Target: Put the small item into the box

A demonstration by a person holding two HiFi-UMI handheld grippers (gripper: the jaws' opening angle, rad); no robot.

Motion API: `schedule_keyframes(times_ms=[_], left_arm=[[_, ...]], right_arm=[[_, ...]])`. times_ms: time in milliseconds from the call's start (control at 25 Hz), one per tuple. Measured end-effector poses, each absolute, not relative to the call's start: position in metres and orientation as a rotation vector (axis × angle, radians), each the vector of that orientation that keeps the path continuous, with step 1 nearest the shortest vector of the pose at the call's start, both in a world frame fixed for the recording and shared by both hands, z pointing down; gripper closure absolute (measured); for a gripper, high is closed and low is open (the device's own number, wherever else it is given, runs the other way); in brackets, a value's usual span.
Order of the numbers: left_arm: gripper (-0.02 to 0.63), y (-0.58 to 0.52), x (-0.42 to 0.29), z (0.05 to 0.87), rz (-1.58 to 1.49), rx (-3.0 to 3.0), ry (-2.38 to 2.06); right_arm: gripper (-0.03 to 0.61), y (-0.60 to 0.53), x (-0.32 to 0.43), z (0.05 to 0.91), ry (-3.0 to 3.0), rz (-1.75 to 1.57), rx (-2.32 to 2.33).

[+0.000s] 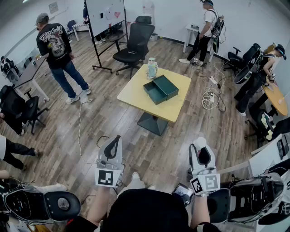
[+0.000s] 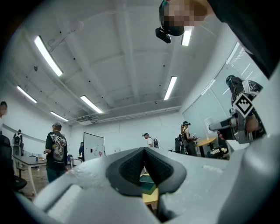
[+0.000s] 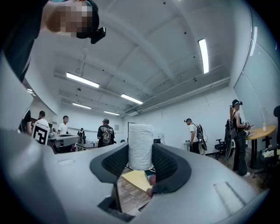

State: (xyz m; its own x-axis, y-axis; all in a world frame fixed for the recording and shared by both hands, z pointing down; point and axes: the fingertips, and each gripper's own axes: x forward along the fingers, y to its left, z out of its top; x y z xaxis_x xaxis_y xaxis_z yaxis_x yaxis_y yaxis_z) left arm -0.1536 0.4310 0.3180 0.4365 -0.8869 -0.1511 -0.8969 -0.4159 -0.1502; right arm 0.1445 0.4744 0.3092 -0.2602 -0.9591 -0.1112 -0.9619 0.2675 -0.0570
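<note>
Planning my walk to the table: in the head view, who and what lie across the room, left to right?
Person in black T-shirt, whiteboard, green box, person with backpack, person at the right edge.

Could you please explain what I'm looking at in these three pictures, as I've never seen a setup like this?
A person holds a two-jaw hand tool, called a gripper, in each hand. The wide picture comes from a camera on their head, looking down. The other two come from cameras riding on each gripper. The left gripper is shut and empty. The right gripper clamps a white wrapped roll. Ahead, on the yellow table, are an open green box and a pale item standing just beyond it.
</note>
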Motion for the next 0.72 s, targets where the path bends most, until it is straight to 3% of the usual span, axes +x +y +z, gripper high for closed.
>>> schedule_keyframes(times_ms=[720], left_arm=[[0.612, 0.425, -0.159, 0.331, 0.046, -2.474, 1.615]], right_arm=[[0.408, 0.459, 0.143, 0.325, 2.435, -0.016, -1.811]])
